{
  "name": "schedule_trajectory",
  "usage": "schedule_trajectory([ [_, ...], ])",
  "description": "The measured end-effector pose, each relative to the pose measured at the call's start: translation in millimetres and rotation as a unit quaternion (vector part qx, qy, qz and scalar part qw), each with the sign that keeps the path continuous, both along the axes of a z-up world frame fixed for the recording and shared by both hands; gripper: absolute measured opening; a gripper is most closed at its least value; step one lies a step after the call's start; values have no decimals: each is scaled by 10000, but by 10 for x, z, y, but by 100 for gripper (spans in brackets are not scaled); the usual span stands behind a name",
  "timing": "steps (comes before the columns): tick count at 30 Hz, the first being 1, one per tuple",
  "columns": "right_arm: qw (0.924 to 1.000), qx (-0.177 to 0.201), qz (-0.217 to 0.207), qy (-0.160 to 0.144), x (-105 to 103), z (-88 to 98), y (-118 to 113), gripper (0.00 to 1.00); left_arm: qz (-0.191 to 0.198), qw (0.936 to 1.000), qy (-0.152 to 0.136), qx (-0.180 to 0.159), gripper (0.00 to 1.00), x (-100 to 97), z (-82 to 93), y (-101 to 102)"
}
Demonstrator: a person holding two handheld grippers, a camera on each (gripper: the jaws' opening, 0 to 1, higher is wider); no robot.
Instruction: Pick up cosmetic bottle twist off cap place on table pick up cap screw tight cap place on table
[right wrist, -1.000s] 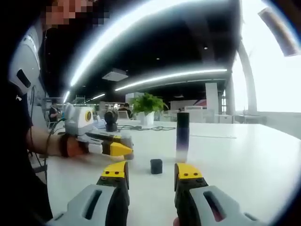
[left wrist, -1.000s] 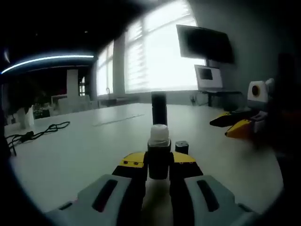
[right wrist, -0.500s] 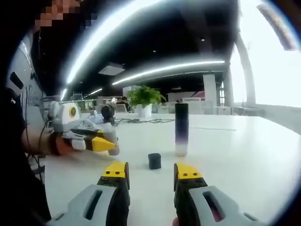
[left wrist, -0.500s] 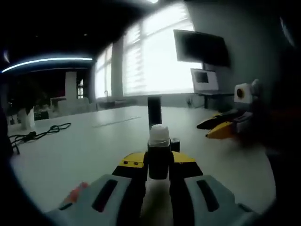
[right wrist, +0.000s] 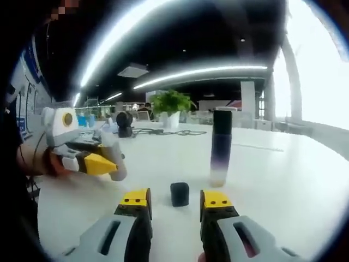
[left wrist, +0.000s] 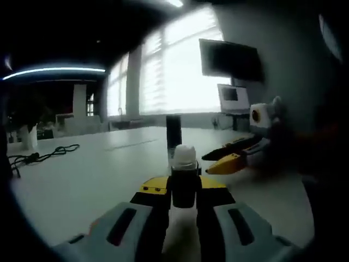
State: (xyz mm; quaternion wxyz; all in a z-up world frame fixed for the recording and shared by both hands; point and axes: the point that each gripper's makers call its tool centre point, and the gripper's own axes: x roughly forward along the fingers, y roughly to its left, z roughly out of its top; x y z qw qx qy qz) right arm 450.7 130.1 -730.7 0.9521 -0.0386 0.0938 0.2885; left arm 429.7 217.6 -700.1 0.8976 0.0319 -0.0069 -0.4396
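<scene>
Lying btwn right hand-held gripper (right wrist: 175, 203) jaws — cap (right wrist: 179, 194)

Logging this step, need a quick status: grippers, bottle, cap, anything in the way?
Left gripper shut on uncapped bottle. Right gripper open, lined up on black cap on the table. Tall dark bottle stands just beyond, to the side.

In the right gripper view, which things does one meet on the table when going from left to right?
Left tool holding the small bottle → black cap → tall dark bottle.
</scene>
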Motion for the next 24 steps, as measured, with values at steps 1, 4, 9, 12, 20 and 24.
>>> schedule_trajectory([
  [1,10000,-23,19,-6,14,-3,18,27,-2,10000,16,-13,8,-3,1,3],
  [4,9999,-140,49,-1,77,-27,68,24,62,9999,124,56,8,29,-38,19],
  [9,9994,-338,46,34,118,-80,91,18,-36,9997,235,4,8,-13,-48,-11],
  [12,9993,-348,49,95,121,-95,95,17,-65,9997,228,50,8,-29,-57,-22],
  [20,9991,-406,-7,106,119,-118,81,10,-102,9994,341,-53,8,-49,-52,-35],
  [24,9992,-399,24,82,109,-121,85,9,-157,9993,346,59,8,-71,-86,-63],
])
